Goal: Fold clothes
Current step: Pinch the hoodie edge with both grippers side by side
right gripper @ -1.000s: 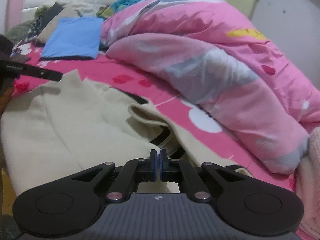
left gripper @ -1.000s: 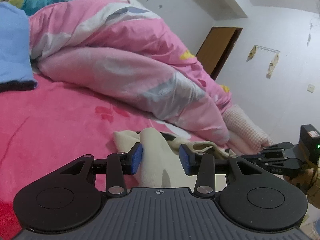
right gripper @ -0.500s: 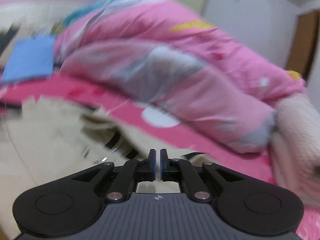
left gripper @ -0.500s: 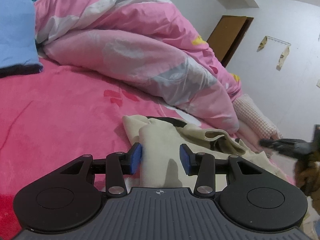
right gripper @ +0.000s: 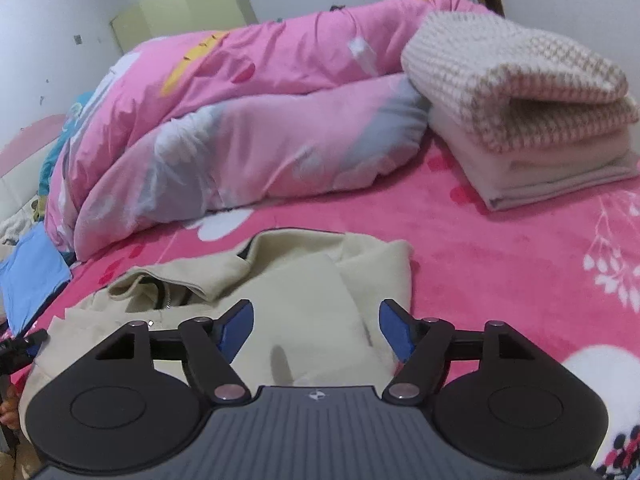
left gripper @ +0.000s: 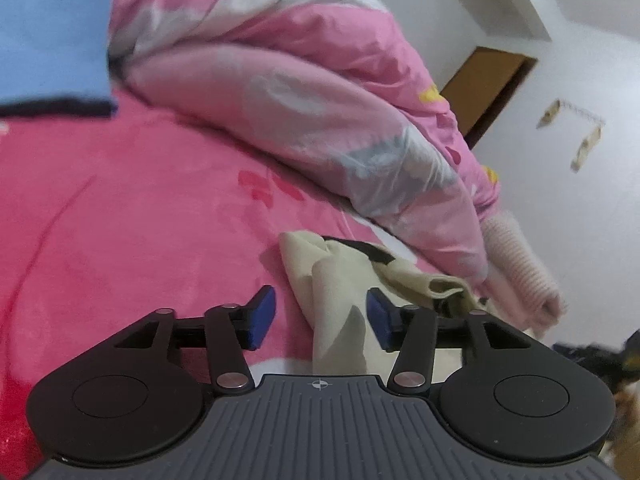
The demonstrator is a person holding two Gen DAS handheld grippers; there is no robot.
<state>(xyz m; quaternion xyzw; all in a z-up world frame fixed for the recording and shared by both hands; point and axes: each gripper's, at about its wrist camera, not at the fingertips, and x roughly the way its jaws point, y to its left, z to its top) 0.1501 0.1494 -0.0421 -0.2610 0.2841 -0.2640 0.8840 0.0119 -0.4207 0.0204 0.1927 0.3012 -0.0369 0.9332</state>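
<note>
A cream garment with black trim [right gripper: 304,280] lies crumpled on the pink bedsheet [right gripper: 500,264], partly folded over itself. My right gripper [right gripper: 316,326] hangs open just above its near part, with cloth showing between the blue pads but not pinched. In the left wrist view the same cream garment [left gripper: 340,280] runs under my left gripper [left gripper: 320,318], which is open, its pads on either side of a fold of the cloth. The tip of the left gripper shows at the left edge of the right wrist view.
A bunched pink duvet [right gripper: 248,120] lies across the back of the bed. A folded beige waffle blanket [right gripper: 520,92] sits at the right. A folded blue garment [left gripper: 48,32] lies far left. A brown door [left gripper: 484,84] and white wall stand beyond.
My right gripper went from shut to wide open and swung to the right, letting go of the cream garment. My left gripper stayed open and shifted slightly over the cloth.
</note>
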